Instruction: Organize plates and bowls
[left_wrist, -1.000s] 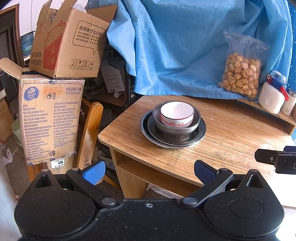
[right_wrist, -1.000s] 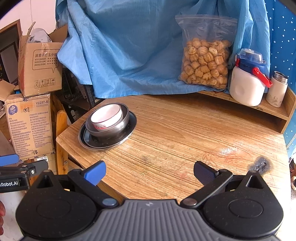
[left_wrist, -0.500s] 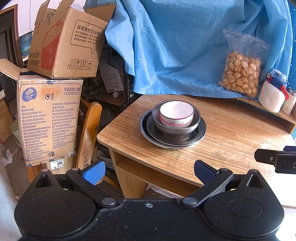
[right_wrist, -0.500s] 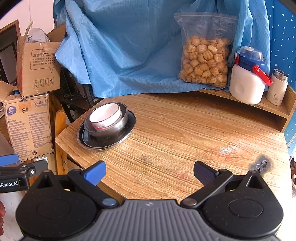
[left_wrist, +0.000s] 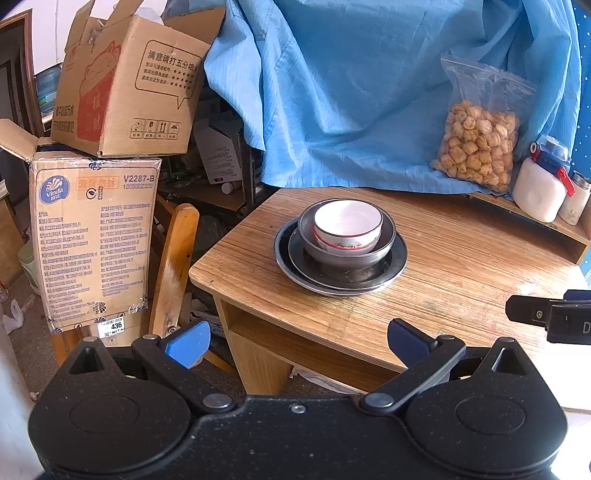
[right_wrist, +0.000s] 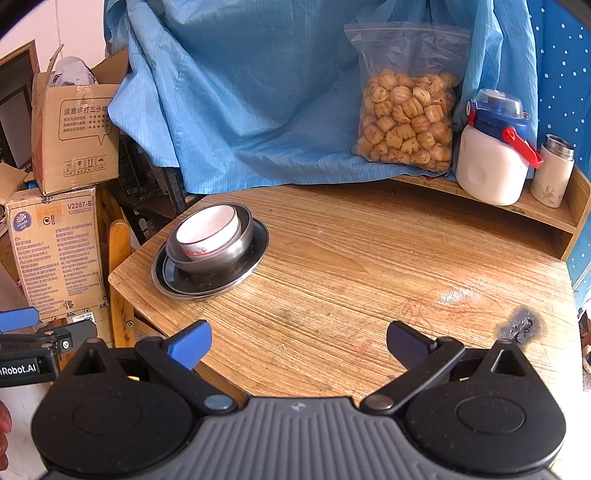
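Both grippers hang back from the wooden table, and both are empty: the left gripper with fingers spread wide, the right gripper just as wide over the near edge. Out at the table's far left corner sits the stack: white ceramic bowl with a red band nested in a grey metal bowl, on two dark metal plates.

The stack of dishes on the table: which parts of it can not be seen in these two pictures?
- Metal bowl inside: both views, white bowl fills it.
- Plates' centres: both views, covered by the bowls.
- Number of plates: two rims show in the left wrist view; more cannot be ruled out.
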